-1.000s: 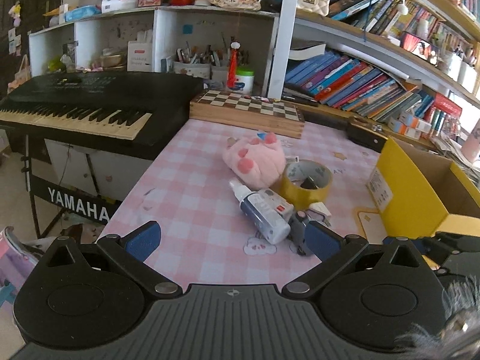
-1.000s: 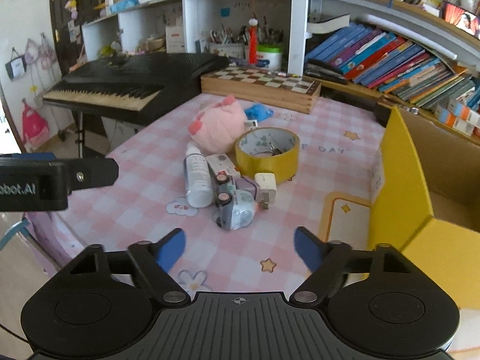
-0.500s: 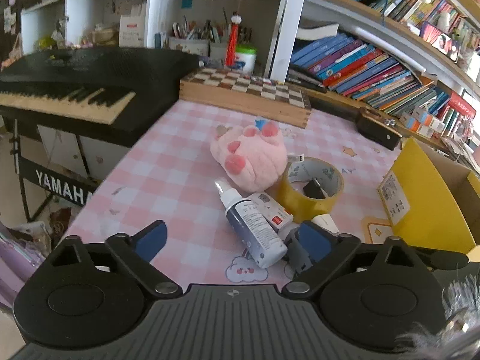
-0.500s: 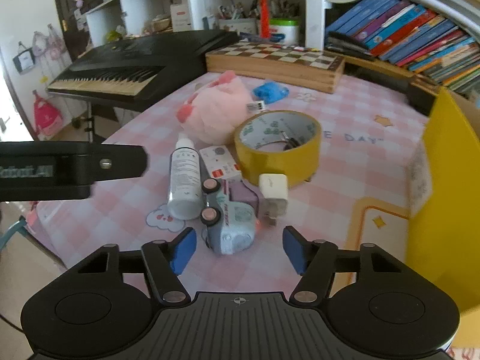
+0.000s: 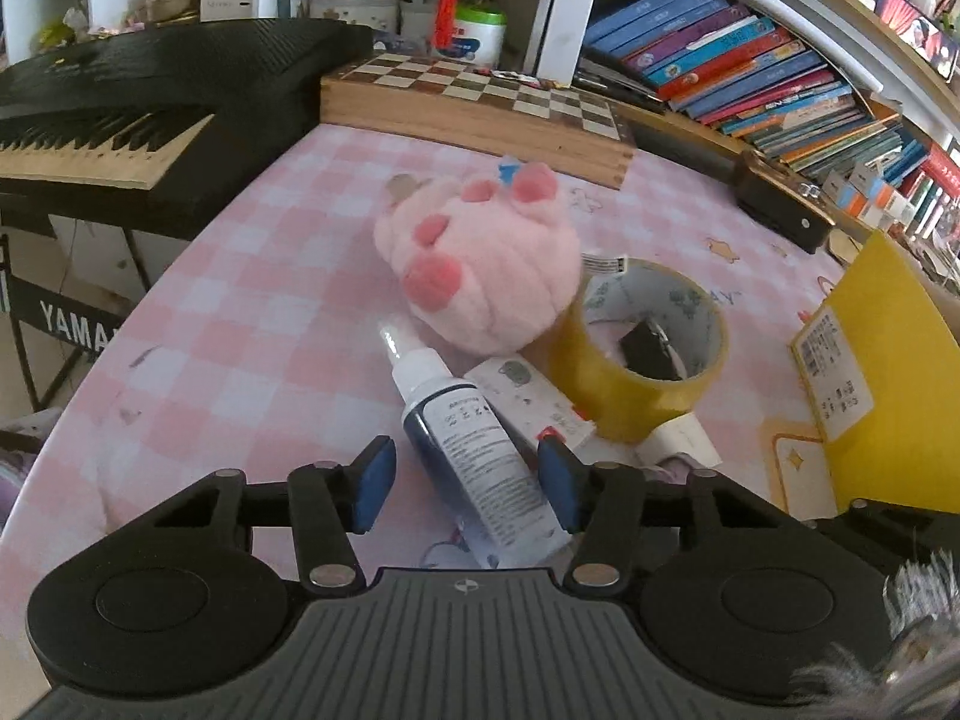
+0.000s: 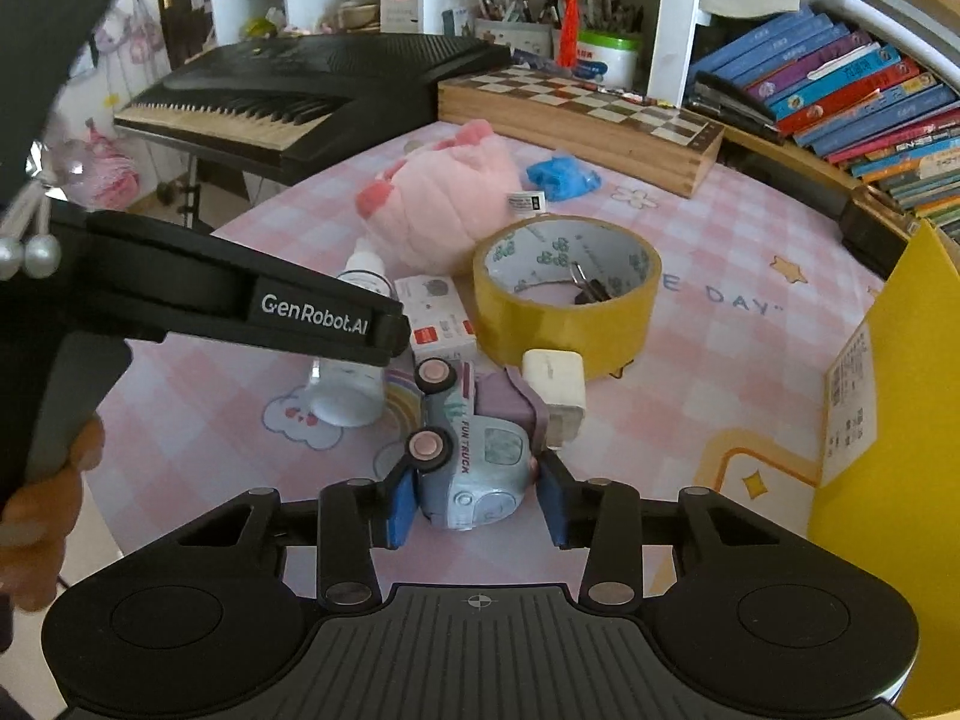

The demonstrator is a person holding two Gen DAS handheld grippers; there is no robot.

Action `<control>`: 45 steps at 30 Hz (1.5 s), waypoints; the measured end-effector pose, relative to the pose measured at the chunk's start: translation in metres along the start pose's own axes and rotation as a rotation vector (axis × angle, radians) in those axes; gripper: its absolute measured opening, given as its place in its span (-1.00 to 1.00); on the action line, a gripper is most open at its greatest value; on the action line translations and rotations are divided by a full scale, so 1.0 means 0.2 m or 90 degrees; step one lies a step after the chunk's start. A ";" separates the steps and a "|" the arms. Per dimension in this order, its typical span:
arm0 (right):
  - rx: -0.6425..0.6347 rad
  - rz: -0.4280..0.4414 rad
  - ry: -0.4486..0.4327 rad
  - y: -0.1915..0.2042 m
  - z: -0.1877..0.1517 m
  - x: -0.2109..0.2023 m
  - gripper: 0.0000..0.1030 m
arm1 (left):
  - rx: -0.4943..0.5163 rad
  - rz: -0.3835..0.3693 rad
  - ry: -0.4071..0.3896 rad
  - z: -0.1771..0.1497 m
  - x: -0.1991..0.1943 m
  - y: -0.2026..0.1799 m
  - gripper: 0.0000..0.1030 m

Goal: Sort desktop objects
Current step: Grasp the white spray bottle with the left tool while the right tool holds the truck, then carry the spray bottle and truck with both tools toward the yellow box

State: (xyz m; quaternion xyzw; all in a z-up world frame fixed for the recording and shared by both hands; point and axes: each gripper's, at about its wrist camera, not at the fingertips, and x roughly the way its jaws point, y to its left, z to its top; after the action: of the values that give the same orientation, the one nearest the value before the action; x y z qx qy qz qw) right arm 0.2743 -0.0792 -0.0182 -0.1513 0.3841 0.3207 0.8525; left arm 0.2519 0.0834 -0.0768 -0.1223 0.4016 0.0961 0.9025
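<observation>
Home study or kid's bedroom. Desk (image 5: 252, 312) under pink checked cloth with cartoon prints. Yamaha keyboard (image 5: 138, 90) on stand alongside. Shelves crammed with books (image 5: 762, 78), pen pots (image 6: 510, 12), wooden chessboard box (image 5: 480, 96). Pink plush toy (image 5: 486, 264), toy truck (image 6: 474, 450), small bags hung on wall (image 6: 120, 36).
</observation>
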 end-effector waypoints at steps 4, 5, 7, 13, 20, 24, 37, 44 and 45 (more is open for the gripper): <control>0.028 0.019 0.003 -0.03 0.02 0.03 -0.20 | 0.057 0.019 -0.006 0.00 -0.03 -0.02 -0.17; 0.032 0.023 0.004 -0.03 0.02 0.03 -0.19 | 0.065 0.019 -0.002 0.00 -0.02 -0.03 -0.16; 0.038 0.029 0.005 -0.03 0.02 0.05 -0.16 | 0.070 0.016 0.017 -0.01 0.01 -0.03 -0.17; 0.030 0.027 0.001 -0.02 0.02 0.06 -0.15 | 0.073 0.018 0.012 -0.04 0.03 -0.03 -0.23; 0.035 0.040 -0.014 -0.03 0.03 0.00 -0.18 | -0.017 -0.020 -0.018 -0.03 -0.08 0.09 -0.41; 0.040 0.053 -0.026 -0.03 0.03 -0.09 -0.18 | -0.059 -0.056 -0.032 -0.04 -0.18 0.12 -0.41; 0.085 0.044 -0.053 -0.04 0.00 -0.32 -0.18 | -0.099 -0.125 -0.073 -0.08 -0.45 0.15 -0.41; 0.101 0.028 -0.063 -0.01 -0.03 -0.43 -0.18 | -0.094 -0.158 -0.091 -0.11 -0.58 0.16 -0.41; 0.104 0.026 -0.064 -0.01 -0.03 -0.45 -0.18 | -0.093 -0.161 -0.093 -0.11 -0.59 0.17 -0.41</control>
State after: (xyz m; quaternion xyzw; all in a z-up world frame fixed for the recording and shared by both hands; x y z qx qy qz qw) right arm 0.2271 -0.1215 0.0448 -0.0567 0.3687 0.3130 0.8735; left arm 0.1485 0.0993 -0.0073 -0.2299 0.3086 0.0190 0.9228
